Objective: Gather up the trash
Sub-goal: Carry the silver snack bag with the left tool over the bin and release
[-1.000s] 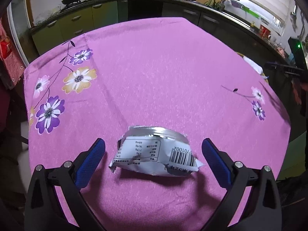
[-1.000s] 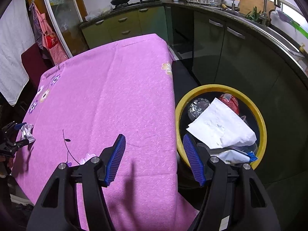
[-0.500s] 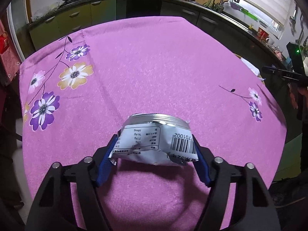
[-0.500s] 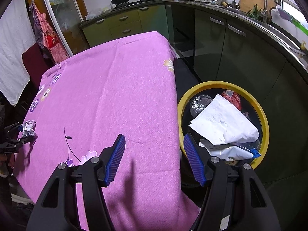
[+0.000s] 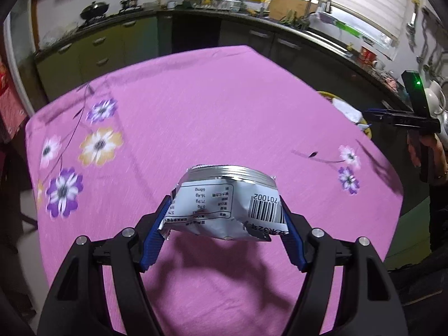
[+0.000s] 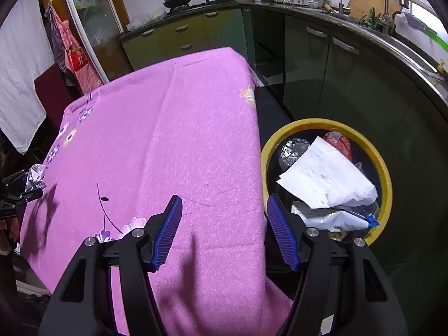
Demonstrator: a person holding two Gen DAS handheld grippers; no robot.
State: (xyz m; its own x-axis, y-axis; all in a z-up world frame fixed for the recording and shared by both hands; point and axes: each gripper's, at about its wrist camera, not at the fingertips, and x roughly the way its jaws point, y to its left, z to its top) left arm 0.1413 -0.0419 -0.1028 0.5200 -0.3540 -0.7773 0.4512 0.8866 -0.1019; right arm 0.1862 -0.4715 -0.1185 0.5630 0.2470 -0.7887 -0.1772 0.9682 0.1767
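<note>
My left gripper [image 5: 225, 218] is shut on a silver snack wrapper [image 5: 226, 204] with a barcode and holds it just above the pink tablecloth [image 5: 210, 117]. The wrapper also shows small at the far left in the right wrist view [image 6: 35, 177]. My right gripper [image 6: 224, 221] is open and empty over the table's right edge, beside the yellow-rimmed trash bin [image 6: 385, 173]. The bin holds a white paper [image 6: 326, 179], a clear crumpled piece, a red packet and a white bag.
The table [image 6: 173, 140] carries a pink flowered cloth. Dark green kitchen cabinets [image 6: 344, 78] and a counter with a sink run behind and to the right of the bin. The bin's rim [image 5: 324, 93] peeks past the table's far right edge in the left wrist view.
My left gripper closed on the wrapper and lifted it a little off the cloth. My right gripper has stayed open by the bin, barely shifting.
</note>
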